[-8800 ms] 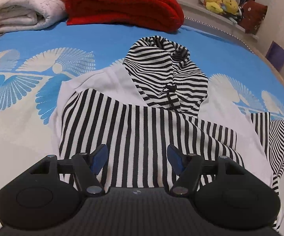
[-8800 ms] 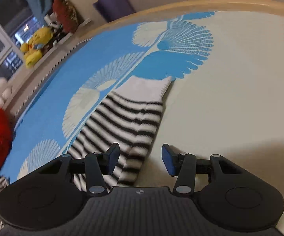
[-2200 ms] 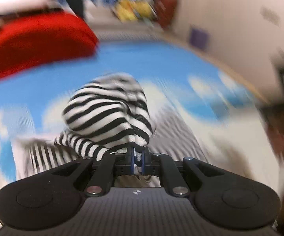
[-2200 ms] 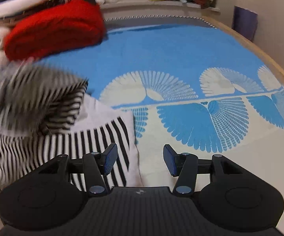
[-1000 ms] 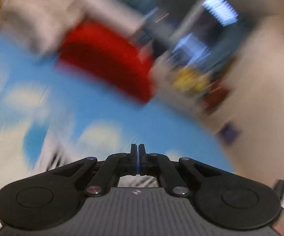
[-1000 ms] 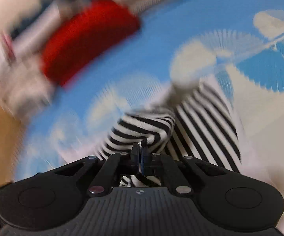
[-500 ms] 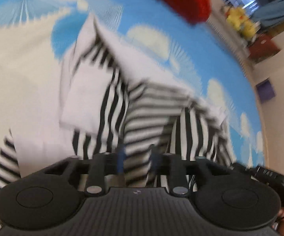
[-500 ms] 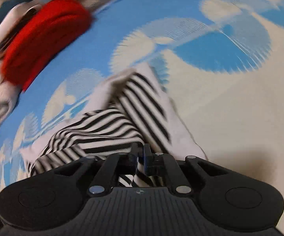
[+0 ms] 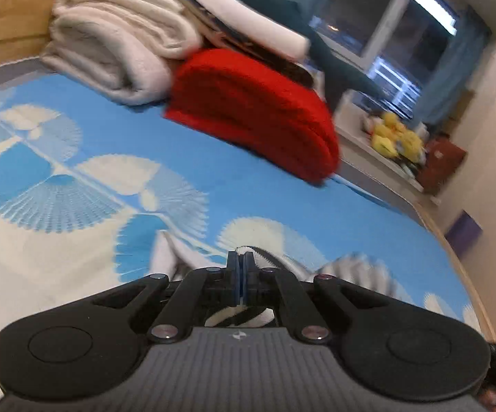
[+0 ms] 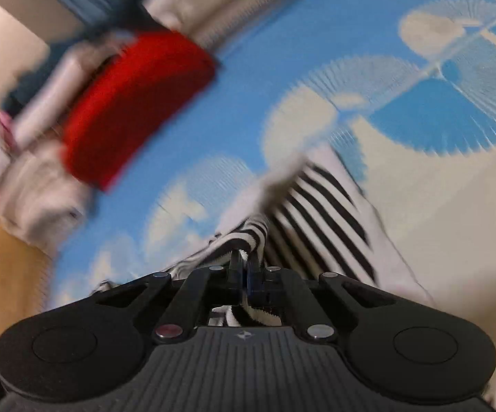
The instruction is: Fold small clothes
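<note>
Striped hoodie (image 10: pixel 320 213) apparently pinched by both closed grippers (image 9: pixel 240 263) (image 10: pixel 244 263).

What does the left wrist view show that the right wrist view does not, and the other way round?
Only the left wrist view shows the yellow plush toys on the sill by the window, and the rolled white blanket sharply.

Only the right wrist view shows a broad, spread part of the striped garment, lying to the right of the right gripper.

Both show the red folded blanket on the blue patterned bed cover, and fingers shut on striped fabric; the left gripper holds a thin edge.
</note>
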### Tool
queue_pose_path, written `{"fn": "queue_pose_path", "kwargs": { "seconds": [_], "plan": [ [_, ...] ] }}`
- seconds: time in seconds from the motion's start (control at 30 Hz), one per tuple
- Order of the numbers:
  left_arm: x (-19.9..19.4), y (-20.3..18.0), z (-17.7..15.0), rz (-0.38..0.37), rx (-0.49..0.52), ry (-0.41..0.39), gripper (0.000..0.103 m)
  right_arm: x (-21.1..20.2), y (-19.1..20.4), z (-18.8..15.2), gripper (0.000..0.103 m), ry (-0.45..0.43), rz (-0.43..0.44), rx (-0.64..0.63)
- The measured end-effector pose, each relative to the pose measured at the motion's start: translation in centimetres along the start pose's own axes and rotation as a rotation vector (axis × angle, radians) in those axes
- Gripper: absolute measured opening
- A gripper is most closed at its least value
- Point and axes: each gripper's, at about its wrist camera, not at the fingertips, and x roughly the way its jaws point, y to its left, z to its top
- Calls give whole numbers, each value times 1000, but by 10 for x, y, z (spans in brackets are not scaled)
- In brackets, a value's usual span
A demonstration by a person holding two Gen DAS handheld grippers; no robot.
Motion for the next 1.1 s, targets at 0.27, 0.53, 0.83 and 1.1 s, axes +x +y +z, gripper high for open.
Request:
{"fn": "queue_pose_path", "kwargs": {
  "seconds": [0.27, 0.53, 0.83, 1.1],
  "plan": [
    [68, 60, -51, 123, -262, 601, 3, 44, -48, -24, 12, 277, -300, 163],
    [53, 44, -37, 121, -169, 490, 33, 32, -26, -8, 43, 149, -267, 58],
    [35, 38, -12, 33, -163, 312, 2, 20, -15, -4, 1, 65, -99, 94],
    [61, 42, -37, 214, -89, 527, 16, 39, -49, -11, 27, 223, -359, 178]
  ]
}}
